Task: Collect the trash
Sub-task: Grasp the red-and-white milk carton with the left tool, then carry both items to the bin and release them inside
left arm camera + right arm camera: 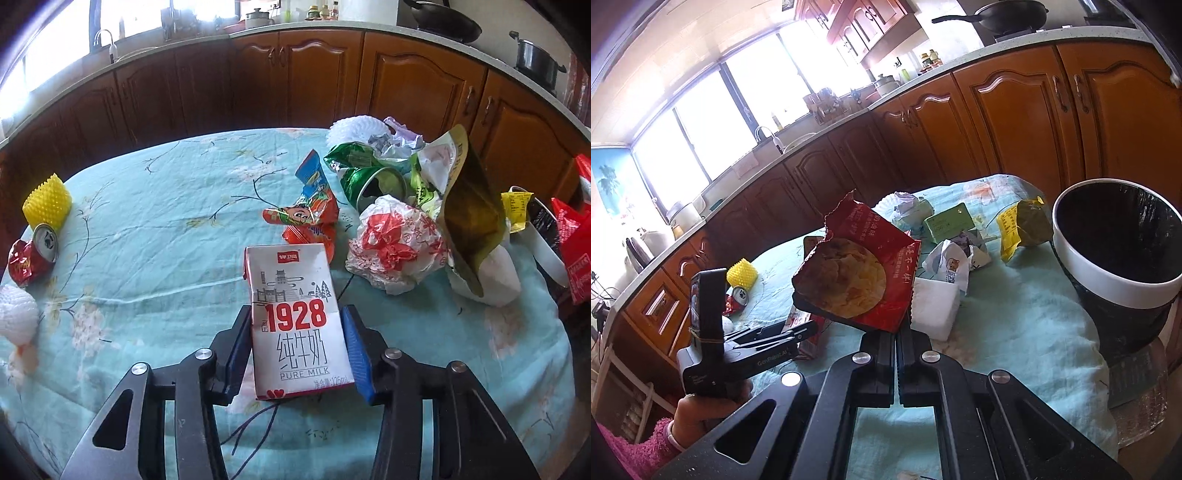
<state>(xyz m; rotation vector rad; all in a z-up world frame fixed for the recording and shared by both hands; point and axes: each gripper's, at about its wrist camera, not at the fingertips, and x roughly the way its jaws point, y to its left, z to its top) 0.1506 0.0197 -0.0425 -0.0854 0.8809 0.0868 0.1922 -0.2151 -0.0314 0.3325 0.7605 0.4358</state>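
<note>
A white "1928 Pure Milk" carton [297,321] lies on the light-blue tablecloth [155,236], between the blue-padded fingers of my left gripper [297,347]. The jaws stand around the carton, the right pad slightly apart from it. My right gripper [897,332] is shut on a red snack wrapper [864,266] printed with a flatbread and holds it above the table. A black bin with a white rim [1119,254] stands to the right. The left gripper's body [738,350] shows in the right wrist view.
A pile of wrappers, a green cup [373,181] and plastic bags [399,243] lies at the right. A crushed red can [33,254], yellow foam net [48,203] and white foam net [16,314] sit left. Wooden kitchen cabinets [295,81] run behind the table.
</note>
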